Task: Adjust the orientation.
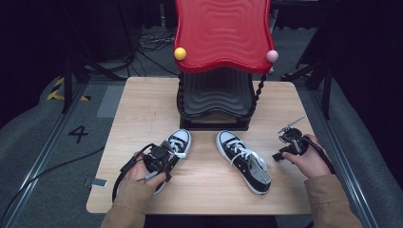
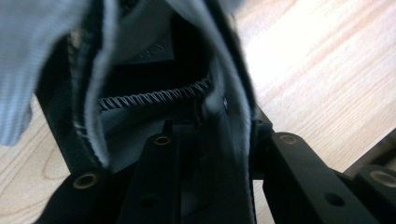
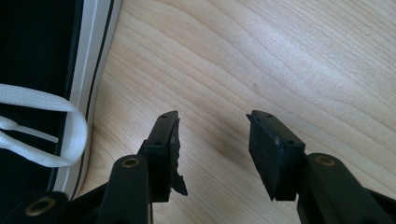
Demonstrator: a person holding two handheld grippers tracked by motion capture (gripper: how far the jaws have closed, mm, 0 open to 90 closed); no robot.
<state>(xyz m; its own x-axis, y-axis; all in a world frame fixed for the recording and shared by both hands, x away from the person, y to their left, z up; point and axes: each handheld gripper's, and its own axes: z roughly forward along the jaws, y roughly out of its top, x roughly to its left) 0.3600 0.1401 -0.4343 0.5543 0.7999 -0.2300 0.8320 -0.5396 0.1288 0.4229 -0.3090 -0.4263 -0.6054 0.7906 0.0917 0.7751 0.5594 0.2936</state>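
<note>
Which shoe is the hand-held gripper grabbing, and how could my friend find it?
Start at the big red and black wavy rack at the back of the wooden table. Two black sneakers with white toes sit in front of it. It is the left sneaker, the one with the left hand-held gripper over its heel end; the right sneaker lies free, laces loose.

From my remote seat, the left gripper covers the heel of the left shoe in the high view, its own view is too blurred to tell whether the pads press the collar, and the right shoe is cut off at the right gripper view's left edge.
</note>
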